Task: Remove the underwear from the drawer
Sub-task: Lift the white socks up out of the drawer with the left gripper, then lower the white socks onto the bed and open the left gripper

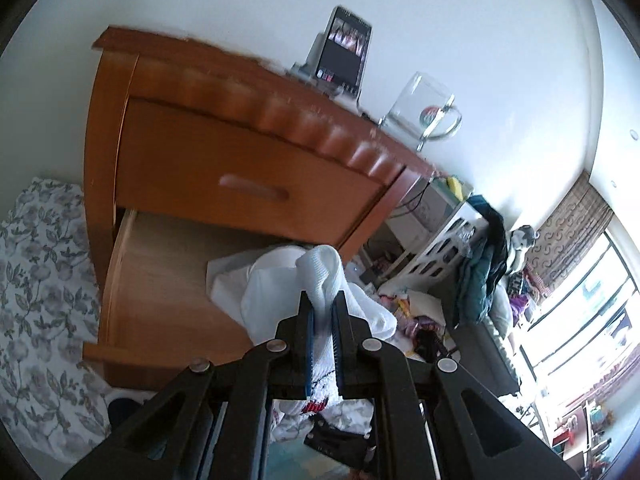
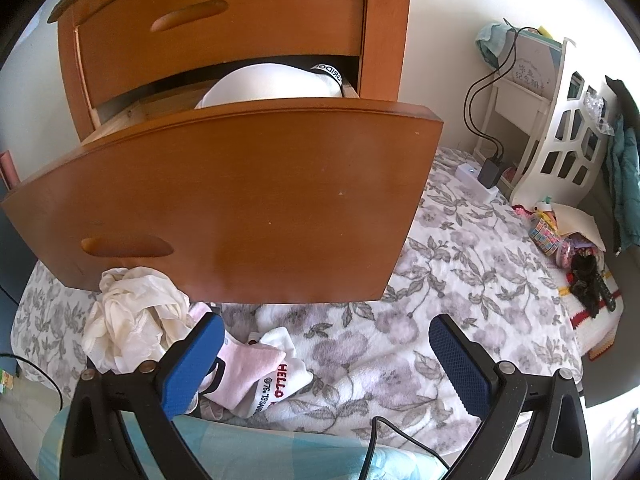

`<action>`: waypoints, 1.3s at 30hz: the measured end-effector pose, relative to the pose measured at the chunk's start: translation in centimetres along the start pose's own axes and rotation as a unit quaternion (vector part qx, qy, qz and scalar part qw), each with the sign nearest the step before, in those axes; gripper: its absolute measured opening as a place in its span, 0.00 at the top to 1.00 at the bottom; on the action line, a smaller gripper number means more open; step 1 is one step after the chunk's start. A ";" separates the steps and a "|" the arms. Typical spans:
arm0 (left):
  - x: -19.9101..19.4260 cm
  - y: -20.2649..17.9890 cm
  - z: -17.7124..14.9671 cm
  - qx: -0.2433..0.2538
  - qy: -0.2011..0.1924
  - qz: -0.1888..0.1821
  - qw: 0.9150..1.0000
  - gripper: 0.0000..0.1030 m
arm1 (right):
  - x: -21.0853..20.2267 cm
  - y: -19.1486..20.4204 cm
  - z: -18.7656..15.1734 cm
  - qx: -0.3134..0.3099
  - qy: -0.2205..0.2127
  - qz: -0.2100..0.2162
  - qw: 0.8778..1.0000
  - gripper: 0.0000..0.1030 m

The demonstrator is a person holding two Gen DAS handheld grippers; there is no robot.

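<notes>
Left gripper (image 1: 323, 300) is pinching white underwear (image 1: 320, 276) tight between nearly closed fingers, holding it above the pulled-out drawer (image 1: 160, 280). Right gripper (image 2: 326, 344) is hovering wide open, empty, over the flowered bedspread (image 2: 460, 272).

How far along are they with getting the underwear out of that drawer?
Partway. The lower drawer is already pulled open. The left tongs are shut on a white garment, lifted above the drawer. The right tongs are open and empty. More white underwear remains inside.
</notes>
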State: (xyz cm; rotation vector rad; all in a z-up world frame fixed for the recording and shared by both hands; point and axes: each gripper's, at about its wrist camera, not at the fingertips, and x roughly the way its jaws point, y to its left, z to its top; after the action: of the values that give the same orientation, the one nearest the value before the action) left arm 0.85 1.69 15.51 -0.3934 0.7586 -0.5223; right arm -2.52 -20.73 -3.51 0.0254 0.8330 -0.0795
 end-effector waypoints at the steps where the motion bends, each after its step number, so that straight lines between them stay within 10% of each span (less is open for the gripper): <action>1: 0.3 0.1 -0.4 -0.001 0.007 0.000 1.000 0.92 | 0.0 0.0 0.0 0.000 0.000 0.000 1.000 0.00; 13: 5.8 3.4 -6.6 -0.045 0.122 0.030 0.991 0.92 | 0.1 0.3 -0.3 -0.003 0.001 -0.002 1.000 0.00; 39: 13.7 7.4 -12.5 -0.056 0.214 0.149 0.964 0.92 | 0.4 0.4 -0.4 -0.001 0.004 0.000 1.000 0.00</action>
State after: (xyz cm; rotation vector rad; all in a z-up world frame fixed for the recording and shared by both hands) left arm 2.32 -2.08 -4.03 -0.2640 1.2473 -0.2812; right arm -2.54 -20.29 -4.04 0.0242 0.8411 -0.0796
